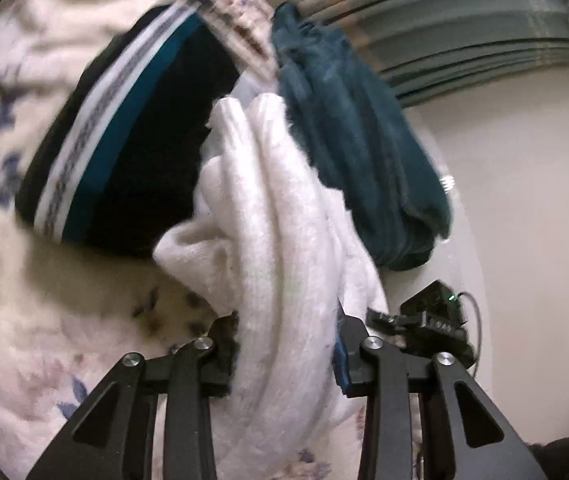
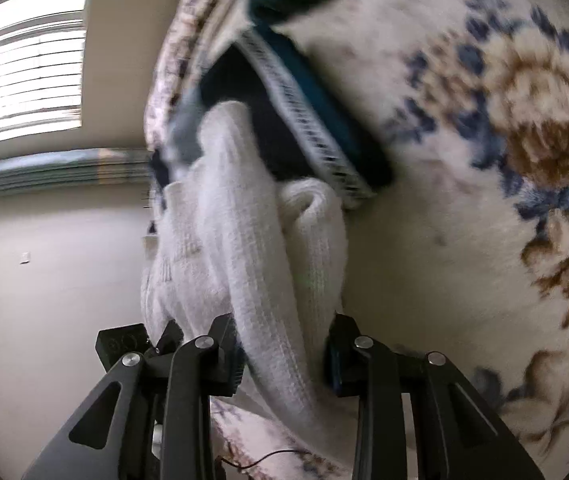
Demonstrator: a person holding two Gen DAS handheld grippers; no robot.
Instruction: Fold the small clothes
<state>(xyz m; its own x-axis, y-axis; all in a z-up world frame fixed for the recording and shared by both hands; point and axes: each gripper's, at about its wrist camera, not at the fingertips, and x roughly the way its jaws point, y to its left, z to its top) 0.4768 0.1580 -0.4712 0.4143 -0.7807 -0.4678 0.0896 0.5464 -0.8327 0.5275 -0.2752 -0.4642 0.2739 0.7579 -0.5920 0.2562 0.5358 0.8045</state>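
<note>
White sock, thick and ribbed, fills the middle of both my wrist views, bunched and rising from the bottom centre. In my left view, the left gripper has its black fingers pinching the sock's lower end. In my right view, the right gripper does the same, its fingers pressed against the sock from both sides.

Behind the sock lies a dark garment with a white and teal striped band, left of centre in the left view and at upper centre in the right view. A teal cloth hangs just to the right of the sock in the left view. All of it rests against a cream blanket with blue and brown flowers, which fills the right side of the right view and the left side of the left view. A window with blinds shows at upper left in the right view. Both views are motion-blurred.
</note>
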